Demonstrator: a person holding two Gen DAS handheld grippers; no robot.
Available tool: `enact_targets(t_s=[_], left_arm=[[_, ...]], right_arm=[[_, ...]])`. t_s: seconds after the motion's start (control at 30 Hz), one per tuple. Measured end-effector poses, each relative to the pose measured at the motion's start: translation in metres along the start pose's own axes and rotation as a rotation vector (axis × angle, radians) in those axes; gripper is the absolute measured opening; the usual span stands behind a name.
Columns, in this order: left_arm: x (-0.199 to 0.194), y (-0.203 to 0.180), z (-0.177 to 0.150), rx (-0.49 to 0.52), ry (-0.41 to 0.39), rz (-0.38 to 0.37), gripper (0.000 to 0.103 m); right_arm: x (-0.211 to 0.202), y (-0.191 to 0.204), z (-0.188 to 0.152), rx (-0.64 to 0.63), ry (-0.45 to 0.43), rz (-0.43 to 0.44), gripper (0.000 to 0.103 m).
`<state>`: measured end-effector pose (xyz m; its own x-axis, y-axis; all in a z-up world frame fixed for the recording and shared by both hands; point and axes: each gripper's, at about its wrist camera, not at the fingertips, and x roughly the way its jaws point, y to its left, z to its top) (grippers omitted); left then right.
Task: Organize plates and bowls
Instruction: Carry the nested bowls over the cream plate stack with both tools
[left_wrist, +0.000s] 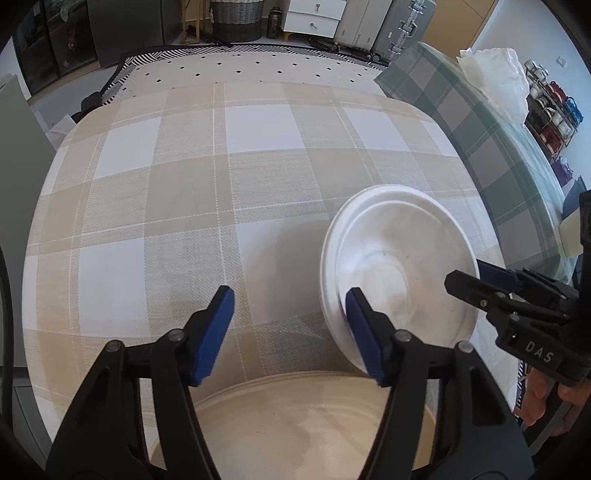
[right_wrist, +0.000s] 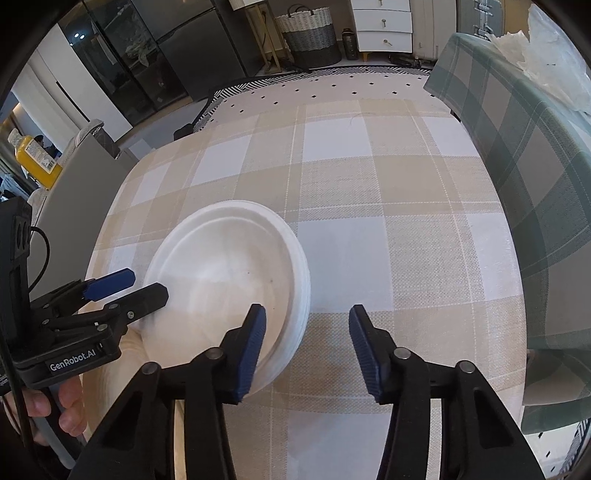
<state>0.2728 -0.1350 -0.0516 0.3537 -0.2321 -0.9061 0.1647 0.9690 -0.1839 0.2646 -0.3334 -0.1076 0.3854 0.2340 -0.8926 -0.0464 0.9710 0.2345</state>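
Table with beige plaid cloth (left_wrist: 229, 192) is the landmark; 1 white plate (left_wrist: 399, 266) sits tilted above its near right part, and 1 larger cream plate (left_wrist: 303, 421) lies flat at the near edge under the left gripper (left_wrist: 290, 332).

White plate vs. claws: left gripper jaws stand apart, nothing clamped; its right pad (left_wrist: 364, 332) touches or overlaps the plate's left rim, the other pad over bare cloth. Right gripper (right_wrist: 306, 347) likewise apart, left pad (right_wrist: 251, 350) across the plate's right rim, other pad over cloth. Whether either pad bears on the rim: cannot tell. Rim looks layered in the right wrist view; possibly a stack, count unclear.

Beyond the table: 1 green plaid surface (right_wrist: 535, 166) to the right, 1 patterned rug (left_wrist: 258, 66), 1 woven basket (right_wrist: 310, 33), 1 white drawer unit (left_wrist: 316, 16).
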Motion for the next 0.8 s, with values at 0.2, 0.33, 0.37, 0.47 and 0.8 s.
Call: enact_targets(t_s=[0.2, 0.33, 0.37, 0.47, 0.8], left_arm=[[0.000, -0.008, -0.001, 0.022, 0.002, -0.033, 0.036], [-0.002, -0.017, -0.001, 0.056, 0.001, -0.046, 0.020], [-0.002, -0.020, -0.002, 0.066, -0.001, -0.044, 0.019], [-0.003, -0.025, -0.002, 0.081, -0.003, -0.037, 0.014], [-0.003, -0.028, -0.003, 0.104, -0.011, -0.021, 0.014]], right_arm=[[0.002, 0.001, -0.001, 0.000, 0.018, 0.021, 0.031], [0.001, 0.005, -0.001, -0.017, 0.016, 0.028, 0.024], [0.001, 0.006, -0.002, -0.021, 0.015, 0.030, 0.021], [0.000, 0.009, -0.002, -0.036, 0.009, 0.021, 0.020], [-0.003, 0.010, -0.003, -0.044, 0.001, 0.009, 0.020]])
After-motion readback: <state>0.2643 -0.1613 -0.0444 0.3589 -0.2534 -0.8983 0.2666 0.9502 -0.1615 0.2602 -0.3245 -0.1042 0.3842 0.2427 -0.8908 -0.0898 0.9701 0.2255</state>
